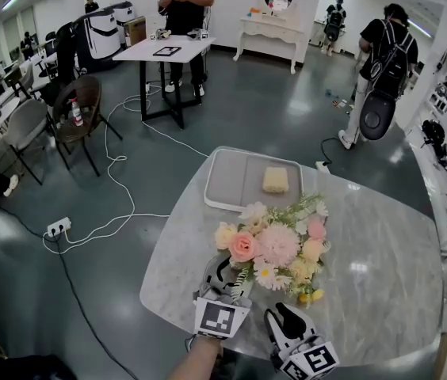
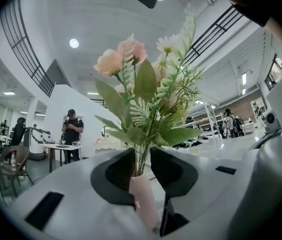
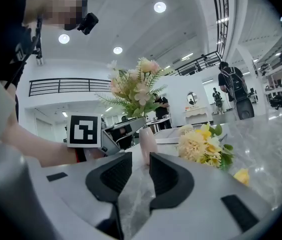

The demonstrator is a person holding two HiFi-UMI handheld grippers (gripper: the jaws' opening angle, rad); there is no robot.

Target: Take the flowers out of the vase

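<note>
Beyond the right gripper's [image 3: 139, 159] jaws, bare tabletop [image 3: 276, 149] ran clear to the vase [image 3: 147, 144], its flowers [image 3: 133, 86] spreading above; a loose flower bunch [image 3: 201, 146] blocked the right side, the left gripper [image 3: 140, 120] the left.

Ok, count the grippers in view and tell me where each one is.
2. The left gripper is under the flowers, fingers closed on the pink vase. The right gripper is to its right, fingers apart and empty. None seem hidden.
</note>
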